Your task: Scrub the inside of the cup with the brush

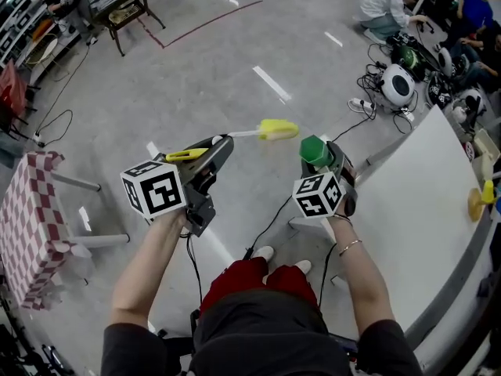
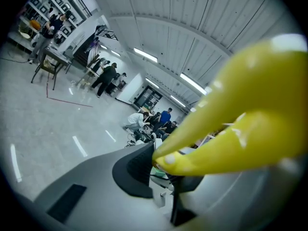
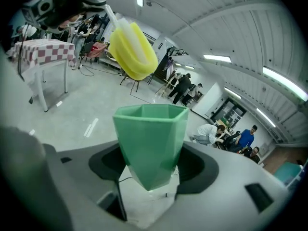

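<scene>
My right gripper (image 1: 325,159) is shut on a green faceted cup (image 1: 315,150), held in the air with its mouth facing away from me. In the right gripper view the cup (image 3: 150,143) sits upright between the jaws, its inside empty. My left gripper (image 1: 218,146) is shut on the brush's yellow handle (image 1: 186,154). A thin white stem carries the yellow brush head (image 1: 279,128) out to the right. The head hovers just above and left of the cup's rim, outside it (image 3: 132,44). The handle (image 2: 240,129) fills most of the left gripper view.
A white table (image 1: 423,202) stands at my right with a yellow object (image 1: 479,200) near its far edge. A table with a red checked cloth (image 1: 31,225) is at my left. People (image 1: 383,6) and cables (image 1: 376,84) occupy the floor far right.
</scene>
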`<state>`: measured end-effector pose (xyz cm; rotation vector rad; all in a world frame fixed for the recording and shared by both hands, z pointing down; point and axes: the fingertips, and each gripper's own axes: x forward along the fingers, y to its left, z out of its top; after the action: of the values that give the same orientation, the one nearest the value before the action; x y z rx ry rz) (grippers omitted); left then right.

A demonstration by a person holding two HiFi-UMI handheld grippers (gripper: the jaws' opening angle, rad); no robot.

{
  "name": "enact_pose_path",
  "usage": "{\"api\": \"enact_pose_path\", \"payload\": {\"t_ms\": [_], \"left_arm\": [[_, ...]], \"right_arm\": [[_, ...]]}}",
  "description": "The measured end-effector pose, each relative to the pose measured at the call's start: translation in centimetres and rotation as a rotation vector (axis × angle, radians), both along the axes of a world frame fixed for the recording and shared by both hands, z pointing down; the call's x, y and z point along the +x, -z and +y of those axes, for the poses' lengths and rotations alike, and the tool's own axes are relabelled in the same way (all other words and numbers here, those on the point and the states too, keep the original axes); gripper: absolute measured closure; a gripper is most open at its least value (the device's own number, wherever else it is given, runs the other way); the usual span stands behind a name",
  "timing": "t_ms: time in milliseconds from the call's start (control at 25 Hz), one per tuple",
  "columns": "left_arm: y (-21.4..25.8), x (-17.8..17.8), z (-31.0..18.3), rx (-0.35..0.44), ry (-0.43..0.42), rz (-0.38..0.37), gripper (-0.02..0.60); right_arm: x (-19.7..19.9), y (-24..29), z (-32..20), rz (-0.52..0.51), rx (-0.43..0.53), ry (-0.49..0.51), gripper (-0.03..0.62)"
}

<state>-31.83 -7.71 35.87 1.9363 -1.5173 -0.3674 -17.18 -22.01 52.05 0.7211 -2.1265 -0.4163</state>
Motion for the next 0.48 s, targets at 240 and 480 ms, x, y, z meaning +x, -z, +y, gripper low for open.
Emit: {"api": "enact_pose_path", "payload": {"t_ms": [240, 480], "left_arm": [[-1.2, 0.8, -1.8, 0.0, 0.024, -0.04, 0.537], [-1.7, 2.9, -4.5, -0.005, 0.028, -0.09, 0.537]], "right_arm": [[1.2, 0.6, 1.0, -0.059, -0.046, -0.044, 0.283], [3.0, 1.8, 0.7, -0.129, -0.092, -0.093, 0.283]]}}
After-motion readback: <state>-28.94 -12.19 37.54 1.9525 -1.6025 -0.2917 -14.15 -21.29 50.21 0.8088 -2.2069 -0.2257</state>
